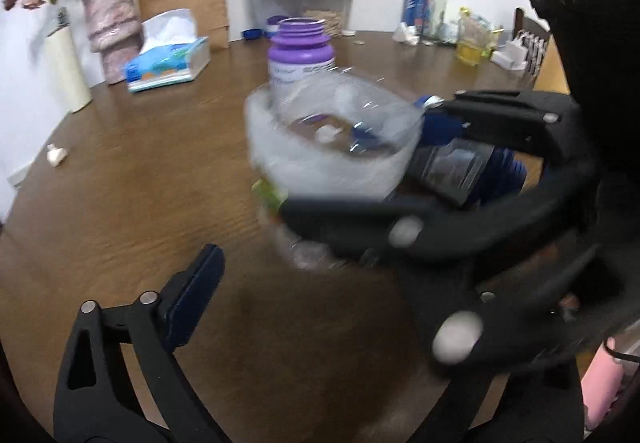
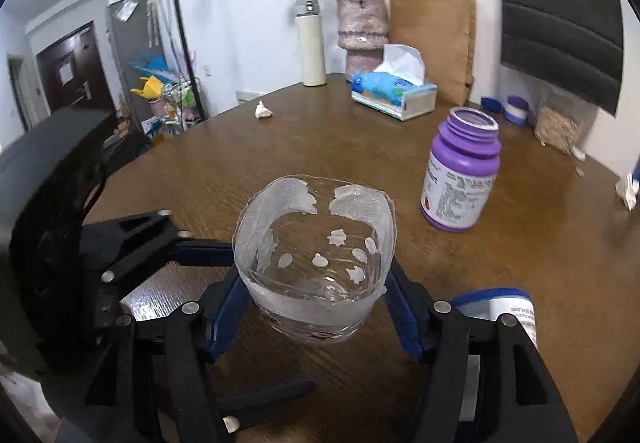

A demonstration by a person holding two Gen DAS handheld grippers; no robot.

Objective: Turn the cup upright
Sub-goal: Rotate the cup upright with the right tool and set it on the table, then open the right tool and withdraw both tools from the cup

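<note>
The clear plastic cup [image 2: 314,263] has white frosted patches and a cut rim. It stands mouth up, held between the blue pads of my right gripper [image 2: 316,295], which is shut on its lower wall just above the wooden table [image 2: 520,283]. In the left wrist view the cup [image 1: 332,139] is blurred, with the right gripper's black fingers [image 1: 500,115] around it. My left gripper [image 1: 304,283] is open and empty, its left finger [image 1: 192,295] beside the cup; its other finger is hidden behind the right gripper. It also shows at the left of the right wrist view [image 2: 132,243].
A purple open bottle [image 2: 460,171] stands to the right beyond the cup. A blue-capped bottle [image 2: 504,307] lies by my right finger. A tissue box [image 2: 394,93], vase of flowers [image 2: 360,31], white flask [image 2: 310,43] and paper bag [image 2: 432,39] stand at the far edge.
</note>
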